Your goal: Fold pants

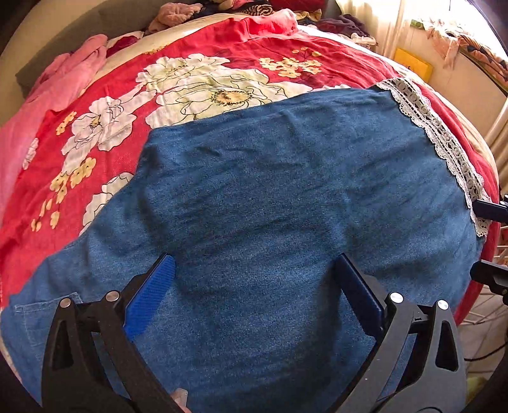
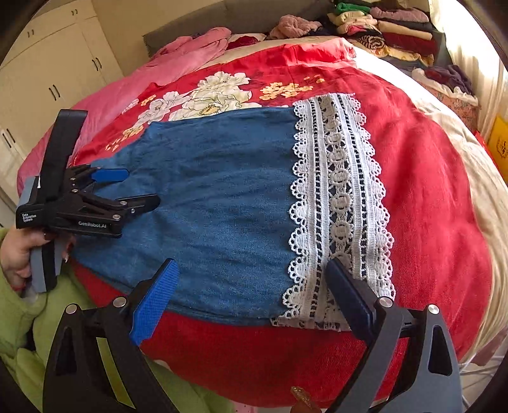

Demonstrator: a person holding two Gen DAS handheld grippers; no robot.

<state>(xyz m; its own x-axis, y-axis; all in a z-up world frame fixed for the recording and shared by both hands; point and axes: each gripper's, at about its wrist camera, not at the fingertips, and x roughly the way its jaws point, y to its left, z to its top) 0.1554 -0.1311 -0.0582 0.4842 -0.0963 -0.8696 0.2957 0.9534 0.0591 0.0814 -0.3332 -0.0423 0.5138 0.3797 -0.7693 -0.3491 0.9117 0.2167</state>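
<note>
Spread right hand-held gripper [image 2: 250, 273], left hand-held gripper [image 1: 254, 270] spread, denim pants [image 2: 222, 197], red floral bedspread [image 2: 422, 178], cupboards [image 2: 47, 79]

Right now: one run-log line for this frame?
task=fold pants | pants flat on red bedspread, lace hem on the right | left gripper open, above denim | right gripper open at near edge, holding nothing

I see home bedroom. Bed under red floral bedspread [image 2: 412, 152], pink blanket [image 2: 177, 63] bunched along far side, grey headboard [image 2: 190, 22] behind. Stacks of folded clothes [image 2: 390, 28] piled at far corner of bed. Cream wardrobe doors [image 2: 47, 79] with dark handles along wall; pale curtain [image 1: 390, 25] lit by daylight.
</note>
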